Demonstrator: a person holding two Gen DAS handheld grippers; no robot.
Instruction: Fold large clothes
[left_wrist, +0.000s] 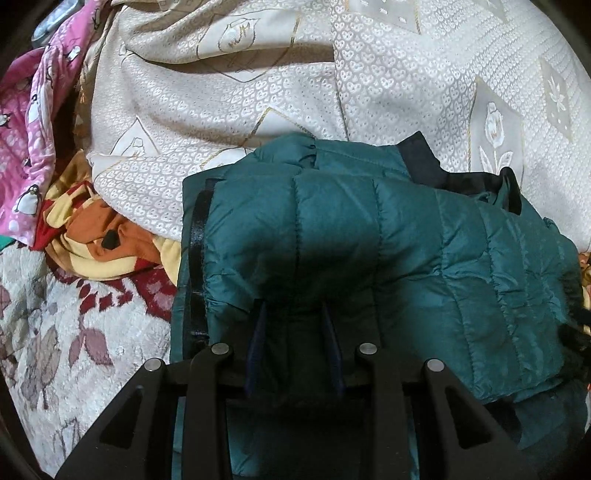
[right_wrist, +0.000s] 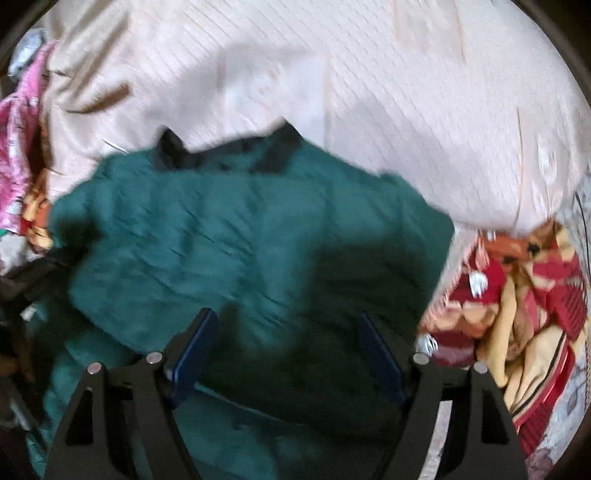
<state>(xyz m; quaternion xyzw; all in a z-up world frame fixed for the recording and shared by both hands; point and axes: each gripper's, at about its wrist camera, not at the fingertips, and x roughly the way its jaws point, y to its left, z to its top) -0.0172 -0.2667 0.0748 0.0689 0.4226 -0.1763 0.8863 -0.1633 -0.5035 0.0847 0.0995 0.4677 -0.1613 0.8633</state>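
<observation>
Left wrist view: teal quilted jacket (left_wrist: 369, 236) lying folded on a cream patterned bedspread (left_wrist: 229, 92), long side running left to right, dark collar (left_wrist: 424, 162) at the far edge, black zipper (left_wrist: 195, 258) down the left edge. Lower right of the jacket cut off by the lens rim. Left gripper (left_wrist: 293, 314) narrowed, blue fingers (left_wrist: 258, 332) sunk into a dark fold of the jacket; grasping or only resting against it, impossible to tell in the shadow. Pink penguin-print cloth (left_wrist: 26, 147) and an orange, red and yellow blanket (left_wrist: 103, 236) bunched at the left, partly buried under the bedspread.

Right wrist view: heavily blurred. Same jacket (right_wrist: 221, 240) filling the middle, collar (right_wrist: 269, 151) pointing away, quilting barely readable. Right gripper (right_wrist: 288, 325) spread wide above the jacket, released, fingers (right_wrist: 192, 350) clear of the fabric. Blanket (right_wrist: 517, 314) crumpled at the right, cut off by the rim.
</observation>
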